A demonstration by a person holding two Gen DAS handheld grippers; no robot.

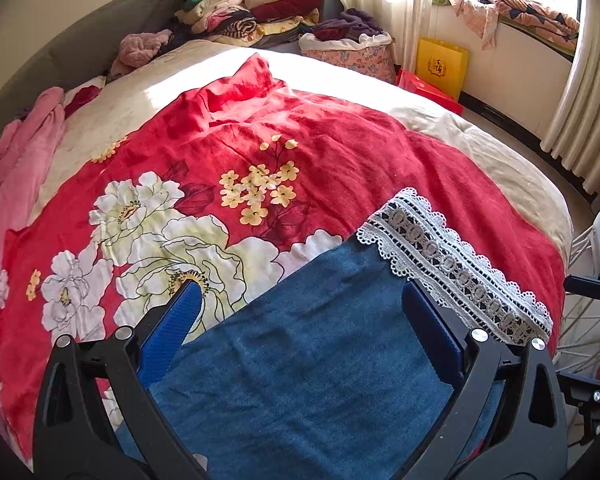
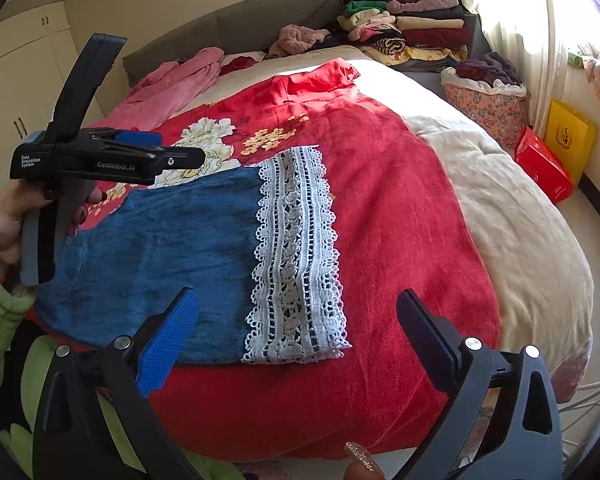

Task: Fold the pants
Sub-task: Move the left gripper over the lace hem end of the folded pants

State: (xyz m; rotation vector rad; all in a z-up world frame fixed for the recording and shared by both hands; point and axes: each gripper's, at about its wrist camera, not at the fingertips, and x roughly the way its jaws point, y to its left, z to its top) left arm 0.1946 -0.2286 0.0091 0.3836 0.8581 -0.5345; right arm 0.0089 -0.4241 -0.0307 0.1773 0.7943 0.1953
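1. Sunlit bedroom: a wide bed (image 2: 520, 216) with a cream quilt carries a red bedspread with large white and yellow flowers (image 1: 340, 160), and the blue denim pants with a white lace cuff (image 2: 172, 248) lie flat on that spread near the bed's front edge.
2. At far left in the right wrist view, a person's hand (image 2: 4, 224) grips the handle of the left gripper (image 2: 198, 158), seen side-on above the denim; white lettering on its black body reads "Data Acquisition System" and "GenRobot.AI". This view does not show how far its fingers stand apart.
3. Only the left wrist view shows that: the left gripper's (image 1: 300, 300) blue-padded fingers (image 1: 172, 340) are spread wide above the denim, clamped on nothing, with the lace cuff (image 1: 452, 264) just past the right finger.
4. Centre of the right wrist view: the right gripper (image 2: 296, 312) also stands wide apart, the lace cuff lying between its fingers, nothing pinched.
5. Beyond the spread, folded clothes form a stack (image 2: 412, 28) by the grey headboard.
6. Further right, a floral fabric basket of laundry (image 2: 488, 108) stands beside the bed.
7. At far right, a red box (image 2: 544, 168) and a yellow paper bag (image 2: 570, 136) stand on the floor; the bag's printed emblem is too small to read.
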